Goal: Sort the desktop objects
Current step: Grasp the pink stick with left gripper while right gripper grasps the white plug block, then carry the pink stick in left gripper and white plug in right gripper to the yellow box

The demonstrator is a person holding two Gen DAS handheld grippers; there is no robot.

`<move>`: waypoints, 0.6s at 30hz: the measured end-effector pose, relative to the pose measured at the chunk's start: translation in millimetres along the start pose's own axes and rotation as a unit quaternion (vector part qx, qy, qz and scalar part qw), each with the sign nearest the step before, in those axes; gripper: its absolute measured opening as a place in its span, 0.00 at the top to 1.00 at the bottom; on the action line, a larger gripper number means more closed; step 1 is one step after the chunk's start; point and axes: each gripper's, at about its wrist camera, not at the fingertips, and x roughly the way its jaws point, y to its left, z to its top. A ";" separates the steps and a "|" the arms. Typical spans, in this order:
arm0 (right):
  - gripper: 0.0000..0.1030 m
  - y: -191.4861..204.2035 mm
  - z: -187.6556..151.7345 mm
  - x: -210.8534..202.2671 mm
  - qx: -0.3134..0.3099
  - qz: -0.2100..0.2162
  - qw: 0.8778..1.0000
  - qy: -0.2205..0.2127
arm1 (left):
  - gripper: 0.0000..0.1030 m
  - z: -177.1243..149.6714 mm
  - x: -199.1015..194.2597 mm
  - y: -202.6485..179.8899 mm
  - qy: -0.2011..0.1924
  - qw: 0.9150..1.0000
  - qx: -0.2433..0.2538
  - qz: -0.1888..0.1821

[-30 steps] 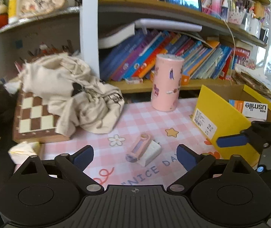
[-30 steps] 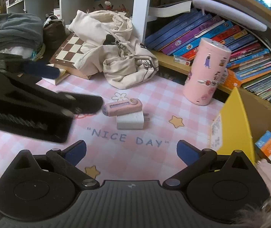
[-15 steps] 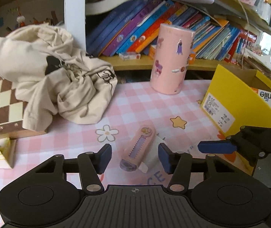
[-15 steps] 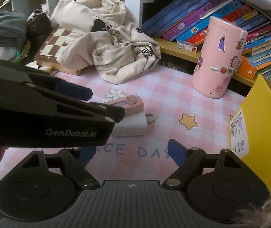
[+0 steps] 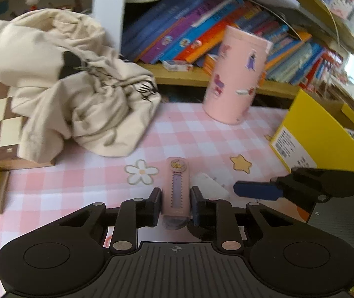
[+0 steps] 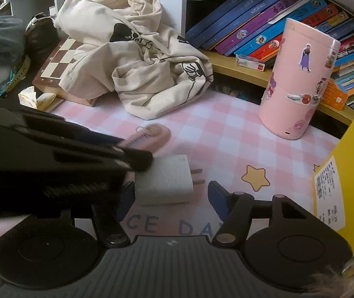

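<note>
Landmark: pink checked desk mat (image 5: 197,134) printed with stars and a flower.
Risk, left: the slim pink plastic cutter with a toothed slider (image 5: 176,186) is held only at its near end; lifted fast, it may pivot or slip out.
Risk, right: the left gripper's finger lies over the white rectangular plug charger (image 6: 164,180); the two tools may collide and knock it askew.
Left gripper (image 5: 174,204): jaws pressed onto the cutter's sides, at mat centre.
Right gripper (image 6: 170,200): jaws half spread and closing, charger between them, pads not yet pressing.
Destination, presumed: yellow cardboard box (image 5: 318,134), at the mat's right edge.
</note>
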 end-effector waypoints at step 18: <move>0.52 0.5 0.9 0.5 -0.008 0.011 1.000 0.012 | 0.77 0.0 -31.3 21.7 -0.026 0.999 -0.031 0.013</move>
